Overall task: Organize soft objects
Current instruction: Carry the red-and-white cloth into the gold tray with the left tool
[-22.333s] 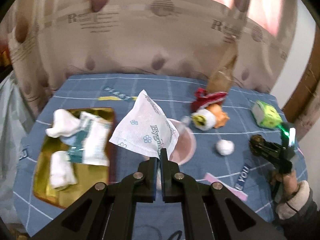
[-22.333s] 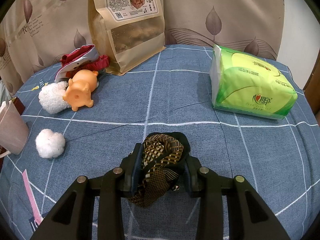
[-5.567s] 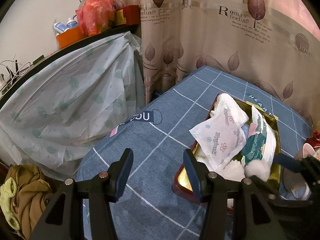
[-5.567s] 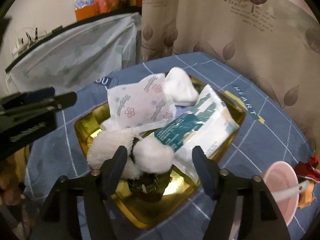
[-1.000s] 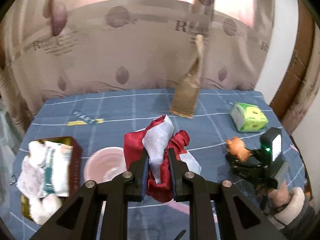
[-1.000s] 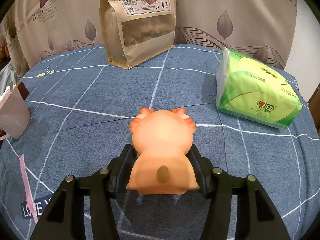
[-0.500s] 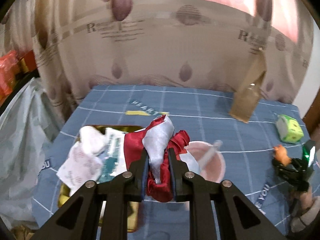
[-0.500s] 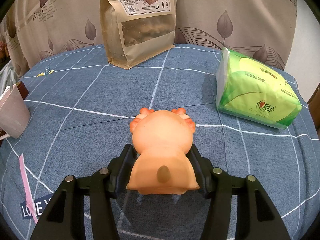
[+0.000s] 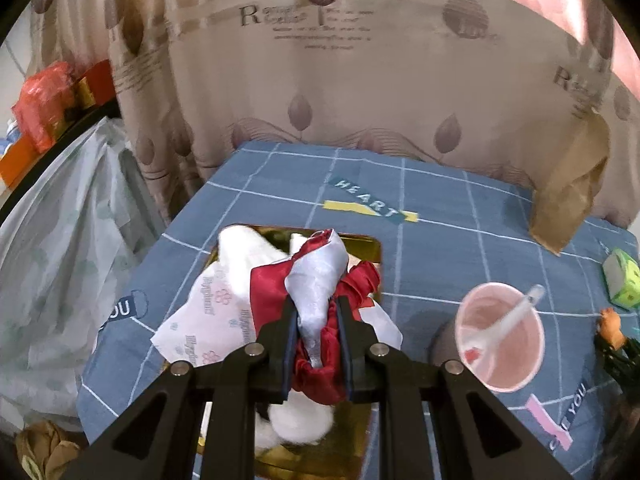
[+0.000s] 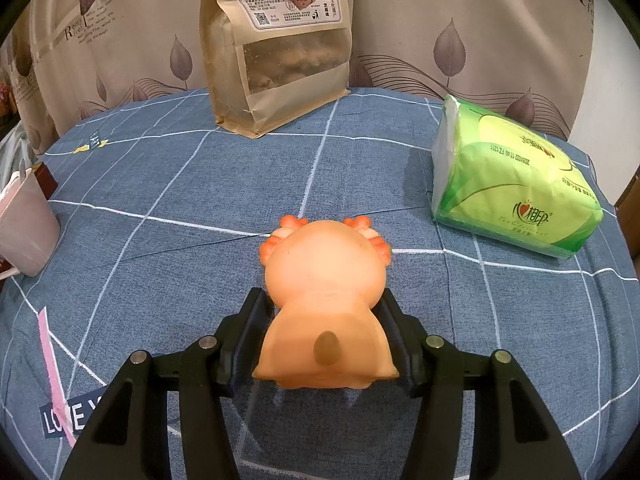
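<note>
while the red and white cloth point(image 9: 320, 300) is pinched by the left gripper point(image 9: 316, 344) above the gold tray point(image 9: 360, 242), it should be lowered before release; the orange toy point(image 10: 326, 300) is clamped by the right gripper point(image 10: 326, 340) over the table.

red-and-white satin cloth point(image 9: 320, 304): crumpled, hanging above gold tray point(image 9: 366, 246) of soft items | orange pig toy point(image 10: 326, 300): rear facing camera, above tabletop point(image 10: 160, 200)

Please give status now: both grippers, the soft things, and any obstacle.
Left gripper shut on red cloth, above gold tray. Right gripper shut on orange toy. Tray already piled; pink cup beside it.
</note>
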Demonstrator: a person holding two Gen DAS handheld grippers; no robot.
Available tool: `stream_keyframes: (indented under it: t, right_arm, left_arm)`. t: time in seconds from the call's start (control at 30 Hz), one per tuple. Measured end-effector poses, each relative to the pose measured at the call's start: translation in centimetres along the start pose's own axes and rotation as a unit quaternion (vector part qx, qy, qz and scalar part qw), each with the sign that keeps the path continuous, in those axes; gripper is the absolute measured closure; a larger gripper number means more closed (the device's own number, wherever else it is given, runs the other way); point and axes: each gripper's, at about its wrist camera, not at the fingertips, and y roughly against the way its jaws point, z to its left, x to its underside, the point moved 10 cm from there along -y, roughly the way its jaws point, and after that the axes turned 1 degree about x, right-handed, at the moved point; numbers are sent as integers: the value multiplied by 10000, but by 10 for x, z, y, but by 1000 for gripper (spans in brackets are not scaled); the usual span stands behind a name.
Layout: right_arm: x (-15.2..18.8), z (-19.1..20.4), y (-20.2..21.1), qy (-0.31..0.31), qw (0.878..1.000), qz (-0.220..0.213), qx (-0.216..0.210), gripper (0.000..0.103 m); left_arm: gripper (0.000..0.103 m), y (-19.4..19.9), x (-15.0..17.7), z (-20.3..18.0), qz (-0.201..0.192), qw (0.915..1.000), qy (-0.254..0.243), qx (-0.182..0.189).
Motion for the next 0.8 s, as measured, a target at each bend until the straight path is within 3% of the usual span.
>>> stream_keyframes:
  t: [0.57, 0.73, 0.8]
  right_arm:
    - [0, 0, 0, 2, 10000, 2, 5, 50]
    - [0, 0, -1, 6, 10000, 2, 12, 50]
    - [0, -1, -1, 9, 10000, 2, 9, 50]
  left_arm:
    - [82, -54, 20, 49, 376, 9981, 215, -437]
    - [73, -53, 21, 51, 332, 9981, 240, -467]
    - [63, -50, 19, 51, 315, 9980, 196, -512]
